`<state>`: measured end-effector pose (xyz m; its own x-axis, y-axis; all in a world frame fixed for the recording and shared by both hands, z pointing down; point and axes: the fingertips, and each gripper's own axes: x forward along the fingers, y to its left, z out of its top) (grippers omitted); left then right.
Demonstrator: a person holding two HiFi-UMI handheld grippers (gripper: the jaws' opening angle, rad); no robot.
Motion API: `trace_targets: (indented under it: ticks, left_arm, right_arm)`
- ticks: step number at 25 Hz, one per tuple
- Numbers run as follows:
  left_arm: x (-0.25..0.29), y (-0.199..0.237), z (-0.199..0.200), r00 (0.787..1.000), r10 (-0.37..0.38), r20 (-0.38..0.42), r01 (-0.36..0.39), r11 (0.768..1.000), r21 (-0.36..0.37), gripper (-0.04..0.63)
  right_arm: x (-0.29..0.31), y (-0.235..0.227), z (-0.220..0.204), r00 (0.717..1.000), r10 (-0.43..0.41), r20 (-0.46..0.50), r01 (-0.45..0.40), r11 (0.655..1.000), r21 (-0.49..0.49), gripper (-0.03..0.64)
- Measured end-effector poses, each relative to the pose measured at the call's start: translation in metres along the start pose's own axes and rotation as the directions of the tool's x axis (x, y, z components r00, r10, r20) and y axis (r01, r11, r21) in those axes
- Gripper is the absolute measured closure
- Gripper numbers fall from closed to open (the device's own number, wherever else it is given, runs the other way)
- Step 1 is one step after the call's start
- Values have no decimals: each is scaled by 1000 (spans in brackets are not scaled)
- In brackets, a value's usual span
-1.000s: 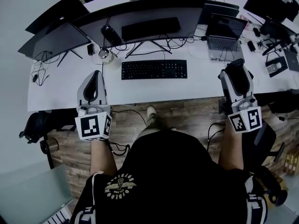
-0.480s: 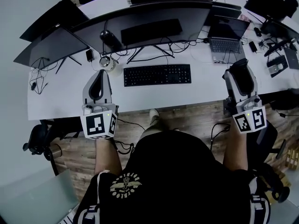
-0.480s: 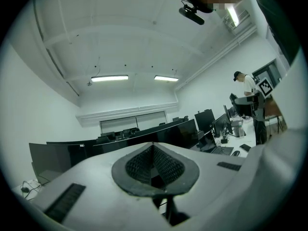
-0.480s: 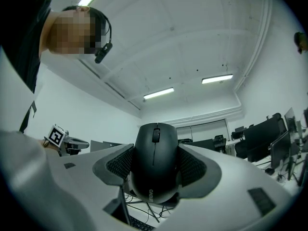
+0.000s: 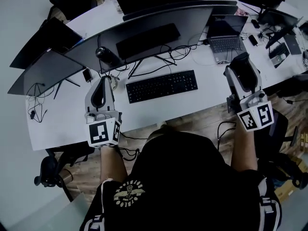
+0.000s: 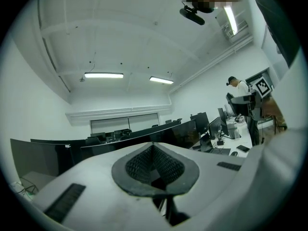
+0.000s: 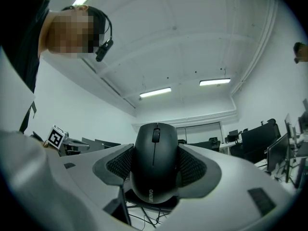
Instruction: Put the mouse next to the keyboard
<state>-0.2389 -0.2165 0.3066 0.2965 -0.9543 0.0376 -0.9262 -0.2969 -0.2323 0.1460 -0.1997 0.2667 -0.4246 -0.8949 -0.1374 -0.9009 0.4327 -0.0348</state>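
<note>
The black mouse sits between the jaws of my right gripper, which is shut on it, wheel end pointing away. In the head view my right gripper hovers with the mouse over the white desk's right part, just below the laptop and right of the black keyboard. My left gripper hangs over the desk left of the keyboard. In the left gripper view the left gripper has its pads together with nothing between them.
A wide curved monitor stands behind the keyboard, with a second keyboard under it. An open laptop is at the right, dark screens at the left. Cables trail across the white desk.
The head view has tilted. Both grippers have moved a little farther over the desk; the right one, still shut on the mouse, is now nearer the laptop.
</note>
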Motion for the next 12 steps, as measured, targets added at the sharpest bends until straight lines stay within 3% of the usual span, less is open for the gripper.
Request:
trace_targets:
  ticks: [7, 12]
  left_arm:
    - [29, 24, -5, 997, -65, 29, 65, 998, -3, 594]
    - [48, 24, -18, 994, -101, 31, 102, 994, -39, 594]
  right_arm:
    - [29, 15, 0, 999, -47, -13, 47, 998, -30, 330]
    - [40, 12, -26, 991, -77, -107, 75, 997, -21, 330]
